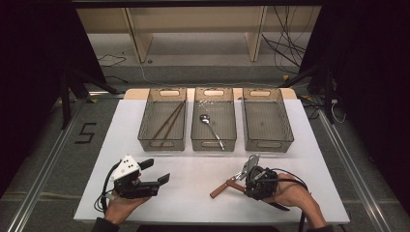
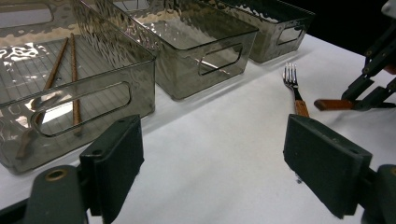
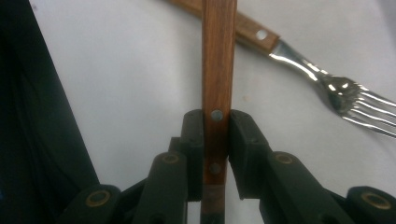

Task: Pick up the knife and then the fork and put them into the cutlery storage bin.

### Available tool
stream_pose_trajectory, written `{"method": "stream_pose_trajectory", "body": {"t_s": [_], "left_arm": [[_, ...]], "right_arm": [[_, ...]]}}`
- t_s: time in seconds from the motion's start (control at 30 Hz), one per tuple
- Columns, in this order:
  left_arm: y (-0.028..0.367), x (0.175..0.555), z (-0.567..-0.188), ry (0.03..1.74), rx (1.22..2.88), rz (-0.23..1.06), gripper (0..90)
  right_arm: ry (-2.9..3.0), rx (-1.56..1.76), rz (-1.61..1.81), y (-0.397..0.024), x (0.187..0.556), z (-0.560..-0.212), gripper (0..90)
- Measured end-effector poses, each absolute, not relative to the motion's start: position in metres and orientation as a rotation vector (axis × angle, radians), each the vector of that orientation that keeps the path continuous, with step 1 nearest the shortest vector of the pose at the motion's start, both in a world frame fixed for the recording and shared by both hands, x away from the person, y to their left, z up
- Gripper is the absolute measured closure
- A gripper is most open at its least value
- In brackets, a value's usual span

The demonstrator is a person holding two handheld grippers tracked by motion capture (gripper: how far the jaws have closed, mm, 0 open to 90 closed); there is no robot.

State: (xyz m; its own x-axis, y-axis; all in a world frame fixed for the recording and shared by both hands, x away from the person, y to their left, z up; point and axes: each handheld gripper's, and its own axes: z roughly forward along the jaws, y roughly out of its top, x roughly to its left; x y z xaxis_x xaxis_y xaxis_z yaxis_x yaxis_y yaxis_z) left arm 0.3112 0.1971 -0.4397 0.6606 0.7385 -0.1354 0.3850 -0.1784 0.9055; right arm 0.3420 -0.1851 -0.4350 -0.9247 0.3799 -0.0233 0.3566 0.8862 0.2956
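- While 3 trays [image 1: 162, 145] stand across the table's [image 1: 193, 179] far half, the cutlery lies near the right hand.
- Right gripper [image 3: 215, 135]: jaws clamp a wooden-handled utensil [image 3: 218, 60], long axis straight ahead.
- Fork [image 3: 327, 88] lies just beyond, crossing beneath it.
- Left gripper [image 2: 210, 158]: jaws wide apart, empty, well apart from the fork.

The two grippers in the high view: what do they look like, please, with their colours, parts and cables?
Both are black handheld tools with two flat, blocky jaws on hinged links with brass-coloured pivot pins. The left gripper carries a grey three-cornered plate with dark dots on top. A black cable trails from it, and another from the right gripper. Dark sleeve cuffs show at the wrists.
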Motion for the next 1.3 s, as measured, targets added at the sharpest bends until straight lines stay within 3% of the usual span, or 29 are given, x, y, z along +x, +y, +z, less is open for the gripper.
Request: {"method": "stream_pose_trajectory", "body": {"t_s": [0.87,1.3], "left_arm": [[0.197,0.312,-0.439,0.9,1.794,0.409,19.6],[0.198,0.312,-0.439,0.897,1.791,0.413,19.6]], "right_arm": [[2.41,1.132,1.19,-0.247,0.392,-0.349,76.9],[2.212,1.291,1.309,-0.257,0.435,-0.317,76.9]]}}
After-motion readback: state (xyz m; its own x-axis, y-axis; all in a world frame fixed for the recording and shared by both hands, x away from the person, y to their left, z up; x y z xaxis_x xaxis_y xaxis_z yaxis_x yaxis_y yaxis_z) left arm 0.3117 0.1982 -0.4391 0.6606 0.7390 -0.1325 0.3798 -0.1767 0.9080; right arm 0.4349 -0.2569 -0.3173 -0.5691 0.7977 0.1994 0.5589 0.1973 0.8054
